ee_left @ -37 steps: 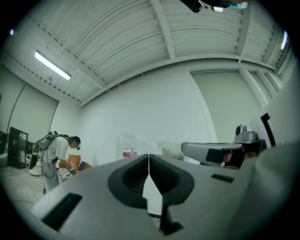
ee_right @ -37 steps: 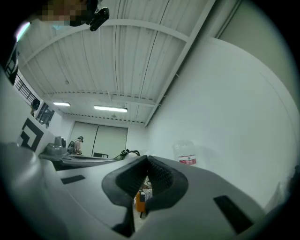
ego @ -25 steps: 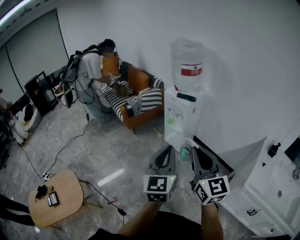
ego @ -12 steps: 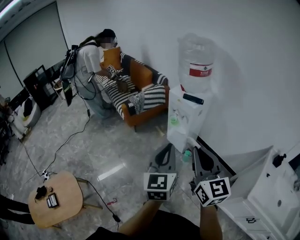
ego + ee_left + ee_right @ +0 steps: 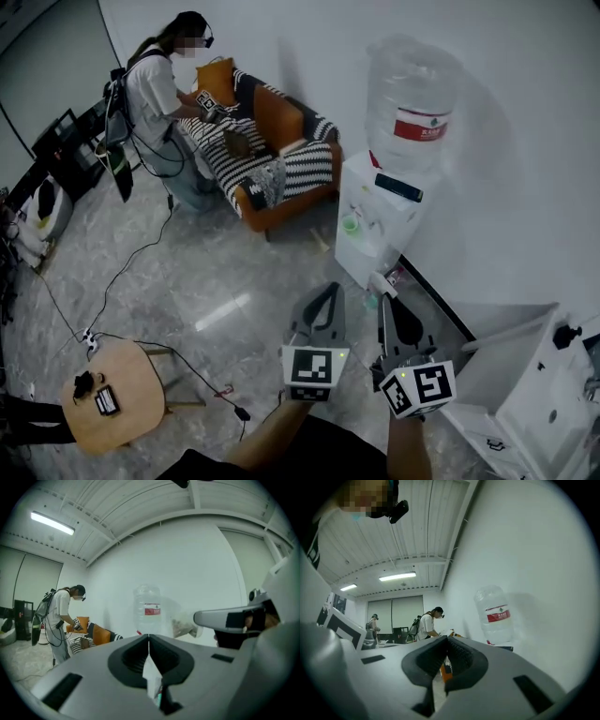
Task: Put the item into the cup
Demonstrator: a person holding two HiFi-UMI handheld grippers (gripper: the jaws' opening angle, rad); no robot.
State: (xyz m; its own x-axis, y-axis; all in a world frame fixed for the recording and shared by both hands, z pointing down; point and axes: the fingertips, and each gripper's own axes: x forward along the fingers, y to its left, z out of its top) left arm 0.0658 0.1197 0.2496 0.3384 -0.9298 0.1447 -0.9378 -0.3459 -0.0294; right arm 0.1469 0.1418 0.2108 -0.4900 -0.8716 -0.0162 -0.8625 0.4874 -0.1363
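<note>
Left gripper (image 5: 325,291) and right gripper (image 5: 383,302), held side by side above the grey floor (image 5: 234,281), marker cubes toward the head camera. The left fingers (image 5: 126,656) are pressed together tip to tip with nothing between them. The right fingers (image 5: 464,660) likewise meet and grip nothing. Just beyond their tips a white water dispenser (image 5: 375,239) stands against the wall, bearing an upturned bottle (image 5: 414,103) with a red label. A small green cup (image 5: 351,225) sits on the ledge at the dispenser's front. A dark flat object (image 5: 398,187) lies on its top edge. Which item is meant cannot be told. Farthest off, a person (image 5: 155,94) leans over an orange sofa (image 5: 281,202).
</note>
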